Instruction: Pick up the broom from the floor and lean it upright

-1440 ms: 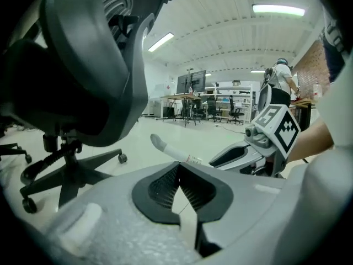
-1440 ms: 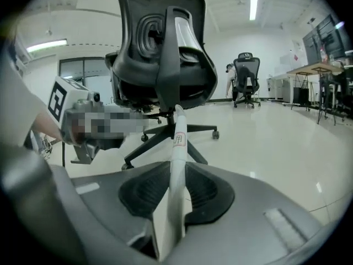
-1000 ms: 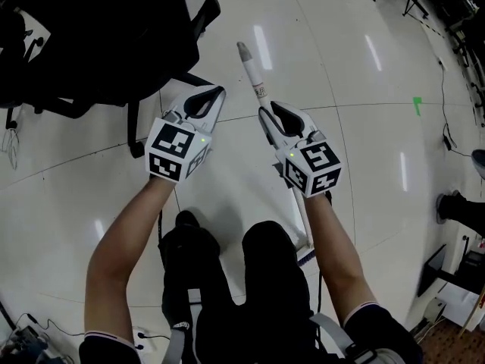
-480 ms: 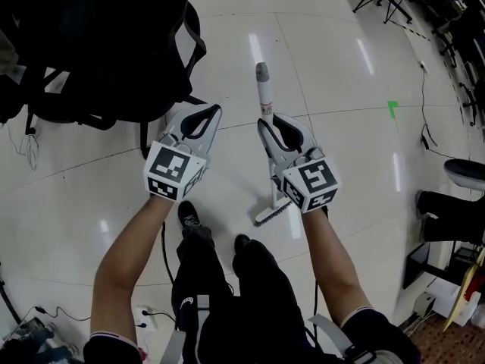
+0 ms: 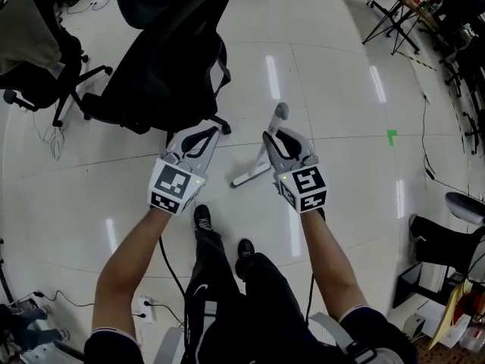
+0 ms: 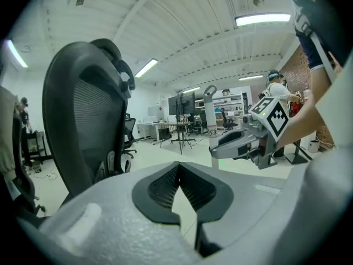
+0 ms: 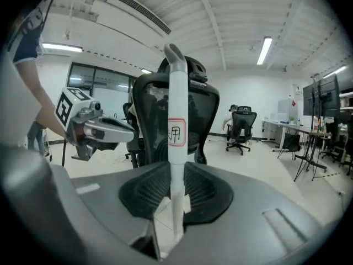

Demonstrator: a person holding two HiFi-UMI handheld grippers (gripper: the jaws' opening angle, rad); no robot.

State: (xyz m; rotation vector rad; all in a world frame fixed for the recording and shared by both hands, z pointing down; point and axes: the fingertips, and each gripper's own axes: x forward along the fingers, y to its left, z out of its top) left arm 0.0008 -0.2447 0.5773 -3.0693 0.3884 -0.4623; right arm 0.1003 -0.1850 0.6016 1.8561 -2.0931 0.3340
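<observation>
The broom (image 7: pixel 176 109) looks light and stiff, so the right hand-held gripper (image 5: pixel 276 139), jaws just squeezing tighter, holds its thin stick near the top; the left hand-held gripper (image 5: pixel 198 136) is closed and empty.

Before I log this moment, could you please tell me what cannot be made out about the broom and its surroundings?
Bristles of the broom: right gripper view, hidden under the right gripper; head view, too small.
Middle of the handle: head view, covered by the right gripper.
Base of the chair: left gripper view, behind the left gripper.
</observation>
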